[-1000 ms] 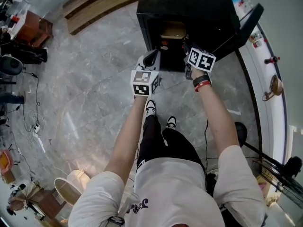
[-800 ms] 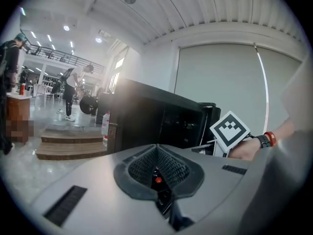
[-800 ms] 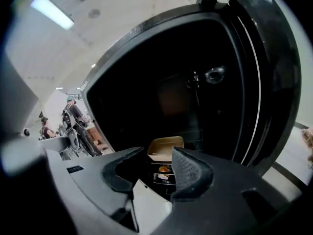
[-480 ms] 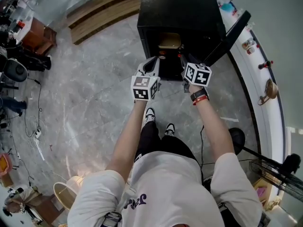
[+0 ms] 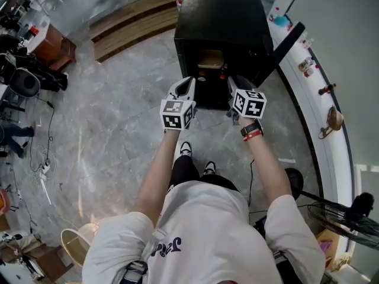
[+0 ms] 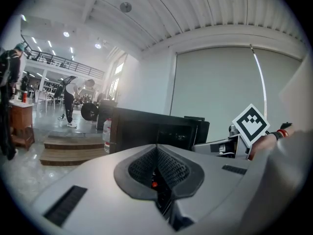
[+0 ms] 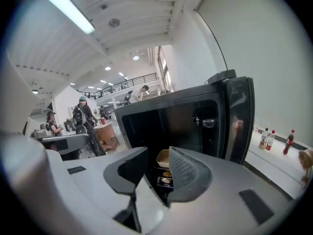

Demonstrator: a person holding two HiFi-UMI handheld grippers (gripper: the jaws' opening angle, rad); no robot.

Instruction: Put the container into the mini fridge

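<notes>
The black mini fridge (image 5: 222, 22) stands on the floor with its door (image 5: 278, 46) swung open to the right. A tan container (image 5: 211, 57) sits on the upper shelf inside; in the right gripper view the container (image 7: 163, 157) shows beyond the jaws, above small items on a lower shelf. My right gripper (image 5: 235, 83) hangs just in front of the opening, its jaws closing with nothing between them (image 7: 159, 163). My left gripper (image 5: 188, 83) hovers beside it at the left, shut and empty (image 6: 157, 153), pointing at the fridge (image 6: 146, 129).
A white ledge (image 5: 320, 108) with small bottles (image 5: 308, 64) curves along the right wall. Wooden steps (image 5: 133, 19) lie behind the fridge at the left. Desks, chairs and people stand at the far left. A fan (image 5: 343, 218) is at the lower right.
Both grippers have drawn back from the fridge opening toward the person. The right gripper's jaws have narrowed. The container stays inside on the shelf.
</notes>
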